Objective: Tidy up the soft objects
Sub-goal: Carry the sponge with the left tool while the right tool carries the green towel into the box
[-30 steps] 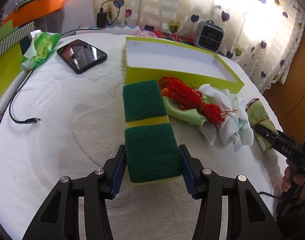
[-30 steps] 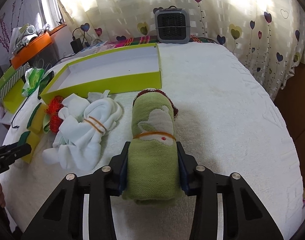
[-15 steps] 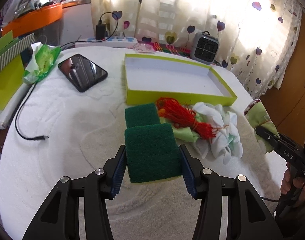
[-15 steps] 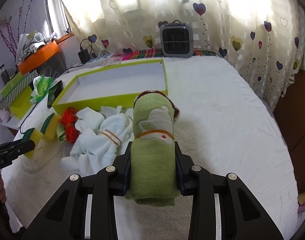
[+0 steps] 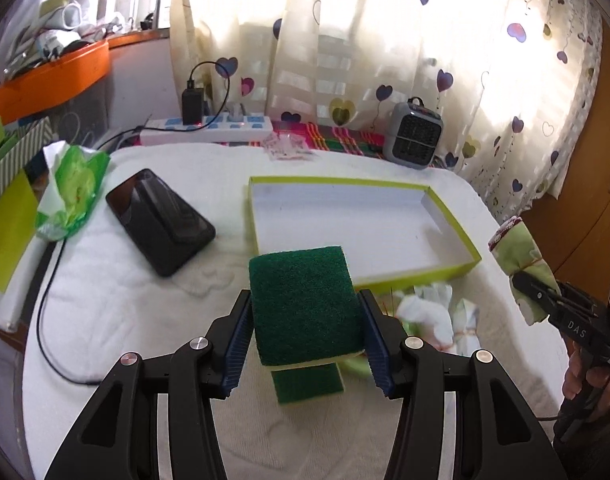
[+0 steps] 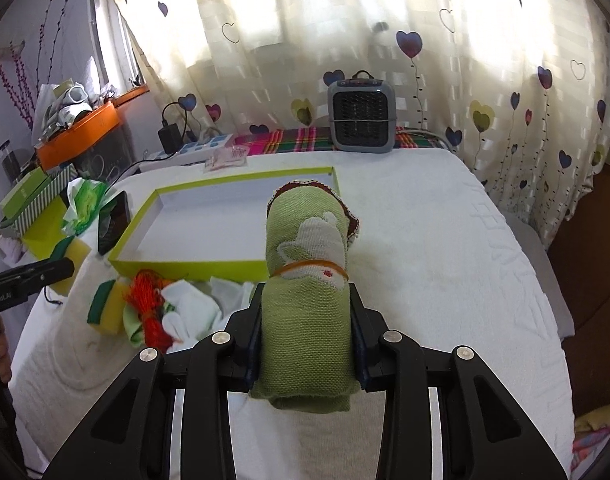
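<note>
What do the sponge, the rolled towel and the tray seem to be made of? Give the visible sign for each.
Sponge: coarse dark green scouring fibre over yellow foam, seen at its lower edge.
Rolled towel: woven green cloth, matte, with visible weave; probably cotton.
Tray: likely cardboard, with thin straight walls, lime outside and plain white inside.

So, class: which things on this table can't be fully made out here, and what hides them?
- Second sponge, left wrist view: mostly under the held sponge.
- White cloth bundle, right wrist view: partly behind the right tool.
- Green box, right wrist view: far corner behind the green towel roll.
</note>
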The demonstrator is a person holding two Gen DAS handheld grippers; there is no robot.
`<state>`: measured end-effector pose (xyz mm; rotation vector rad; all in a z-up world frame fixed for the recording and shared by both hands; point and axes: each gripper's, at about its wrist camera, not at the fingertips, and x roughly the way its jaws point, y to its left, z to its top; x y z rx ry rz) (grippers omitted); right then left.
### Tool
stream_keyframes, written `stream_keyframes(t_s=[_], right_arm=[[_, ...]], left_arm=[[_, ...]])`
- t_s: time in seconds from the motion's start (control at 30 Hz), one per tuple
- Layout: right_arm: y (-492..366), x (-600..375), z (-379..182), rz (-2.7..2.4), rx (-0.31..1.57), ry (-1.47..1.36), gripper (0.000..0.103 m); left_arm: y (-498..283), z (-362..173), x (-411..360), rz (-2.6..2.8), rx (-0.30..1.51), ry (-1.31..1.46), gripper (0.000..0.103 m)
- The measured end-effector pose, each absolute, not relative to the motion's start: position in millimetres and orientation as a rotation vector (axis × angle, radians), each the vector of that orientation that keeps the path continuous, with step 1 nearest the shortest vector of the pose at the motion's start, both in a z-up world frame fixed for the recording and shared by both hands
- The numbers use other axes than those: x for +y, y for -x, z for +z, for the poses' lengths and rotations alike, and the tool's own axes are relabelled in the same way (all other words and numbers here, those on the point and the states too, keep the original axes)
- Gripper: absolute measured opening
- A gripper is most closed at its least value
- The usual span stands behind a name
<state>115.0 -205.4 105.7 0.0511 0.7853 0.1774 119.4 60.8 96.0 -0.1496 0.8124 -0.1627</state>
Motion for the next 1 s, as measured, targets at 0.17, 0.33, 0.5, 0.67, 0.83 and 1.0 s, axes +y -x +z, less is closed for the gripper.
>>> stream_keyframes(t_s=[0.17, 0.33, 0.5, 0.67, 0.83, 1.0], right_arm=[[-140.8, -201.8, 107.9, 0.184, 0.797, -0.046, 0.036], [-167.7, -193.7, 102.6, 0.187, 0.827, -0.027, 0.036], [-194.2, -188.5, 93.8, 0.178, 0.856, -0.019, 0.037], [-215.2, -183.9, 84.9, 0.176, 0.883, -0.020, 0.037], [-231.1, -178.0, 74.8, 0.178, 0.912, -0.002, 0.037], [-240.7, -174.4, 68.5, 0.178, 0.915, 0.008, 0.037]], left_arm=[[-152.1, 94.8, 56.2, -0.170, 0.832, 0.131, 0.050], [-183.3, 83.6, 52.1, -0.176, 0.878, 0.118, 0.050], [-207.1, 76.1, 49.7, -0.181, 0.890, 0.105, 0.050], [-231.3, 65.8, 49.7, -0.173, 0.910, 0.108, 0.050], [-246.6, 56.8, 47.1, -0.167, 0.933, 0.111, 0.050], [-256.3, 50.6, 41.3, -0.162, 0.947, 0.088, 0.050]])
